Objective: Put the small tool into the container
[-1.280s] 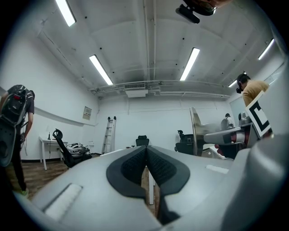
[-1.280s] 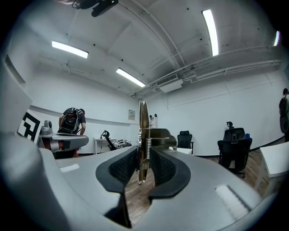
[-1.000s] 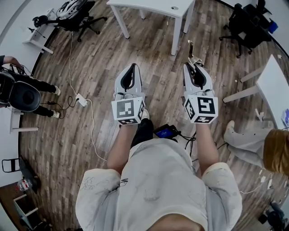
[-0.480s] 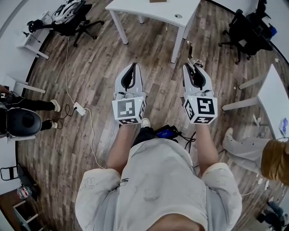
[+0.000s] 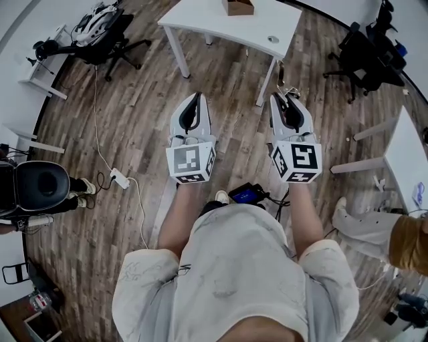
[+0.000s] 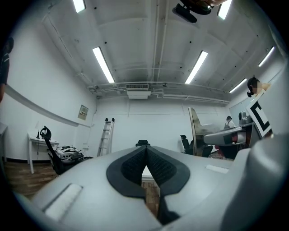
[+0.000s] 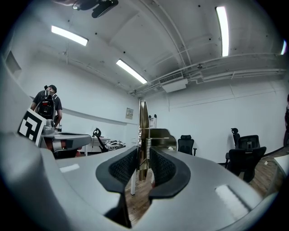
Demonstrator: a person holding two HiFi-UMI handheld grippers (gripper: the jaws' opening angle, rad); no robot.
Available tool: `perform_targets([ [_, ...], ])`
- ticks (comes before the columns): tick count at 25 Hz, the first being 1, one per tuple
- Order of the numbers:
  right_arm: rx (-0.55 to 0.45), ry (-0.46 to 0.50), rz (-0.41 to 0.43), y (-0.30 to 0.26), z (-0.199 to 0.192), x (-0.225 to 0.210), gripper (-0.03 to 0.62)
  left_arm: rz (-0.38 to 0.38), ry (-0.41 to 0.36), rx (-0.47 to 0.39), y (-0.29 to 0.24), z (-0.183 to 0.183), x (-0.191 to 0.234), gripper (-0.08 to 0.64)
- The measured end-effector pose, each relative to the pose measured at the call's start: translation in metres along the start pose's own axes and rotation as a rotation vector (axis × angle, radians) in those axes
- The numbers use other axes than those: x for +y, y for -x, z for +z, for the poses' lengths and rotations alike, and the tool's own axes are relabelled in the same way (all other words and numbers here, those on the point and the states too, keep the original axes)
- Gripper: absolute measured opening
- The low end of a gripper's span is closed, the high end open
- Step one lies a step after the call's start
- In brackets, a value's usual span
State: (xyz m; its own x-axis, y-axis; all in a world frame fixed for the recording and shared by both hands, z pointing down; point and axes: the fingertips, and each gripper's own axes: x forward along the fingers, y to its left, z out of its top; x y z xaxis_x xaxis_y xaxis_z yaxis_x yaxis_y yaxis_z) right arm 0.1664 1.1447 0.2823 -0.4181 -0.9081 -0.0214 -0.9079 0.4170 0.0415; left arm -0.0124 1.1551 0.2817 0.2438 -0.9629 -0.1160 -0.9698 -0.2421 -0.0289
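In the head view, the person held both devices out side by side above the grey-brown wood-plank floor (image 5: pixel 134 133). The grey left hand-held gripper (image 5: pixel 196 99) had its jaws drawn together at the tip and carried nothing. The grey right hand-held gripper (image 5: pixel 286 97) was clamped on the slim brass-coloured metal tool (image 5: pixel 281 70), which stuck out past the jaw tips, away from the person. Ahead of both stood a white rectangular surface (image 5: pixel 200 13) bearing a small brown box (image 5: pixel 238 7) at the frame's top edge. The tool was well apart from that box and in the air, short of the surface's near edge.

In the left gripper view, the left hand-held gripper (image 6: pixel 145 152) showed its dark ribbed pads meeting at the tip, with nothing between them. To the right the tool (image 6: pixel 194 131) rose upright from the other device's jaws.

In the right gripper view, the right hand-held gripper (image 7: pixel 143 158) had both dark pads pressed against the tool (image 7: pixel 143 122). The tool stood upright between the pads as a thin flat strip with a small coil spring on its side. Its upper end reached well above the jaws, while its lower end sat down in the gap between the pads.
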Motion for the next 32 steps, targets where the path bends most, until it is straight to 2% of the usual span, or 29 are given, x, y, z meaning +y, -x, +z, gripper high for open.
perform_targets([
  [3,-0.007,0.000,-0.014,-0.045,0.000,0.012,0.089,-0.011,-0.003,-0.008,-0.029,-0.004,0.039,0.014],
  [7,-0.007,-0.010,-0.027,-0.091,-0.005,0.003,0.089,-0.017,-0.002,-0.010,-0.071,-0.013,0.064,0.014],
  [15,-0.011,-0.020,-0.027,-0.204,-0.039,-0.069,0.089,-0.011,-0.017,-0.011,-0.201,-0.052,0.076,0.014],
  [24,-0.002,-0.037,0.001,-0.367,-0.053,-0.227,0.089,0.000,-0.027,-0.006,-0.425,-0.076,0.046,0.014],
  [32,-0.002,-0.057,0.023,-0.480,-0.061,-0.392,0.089,0.012,-0.042,-0.015,-0.616,-0.089,-0.016,0.014],
])
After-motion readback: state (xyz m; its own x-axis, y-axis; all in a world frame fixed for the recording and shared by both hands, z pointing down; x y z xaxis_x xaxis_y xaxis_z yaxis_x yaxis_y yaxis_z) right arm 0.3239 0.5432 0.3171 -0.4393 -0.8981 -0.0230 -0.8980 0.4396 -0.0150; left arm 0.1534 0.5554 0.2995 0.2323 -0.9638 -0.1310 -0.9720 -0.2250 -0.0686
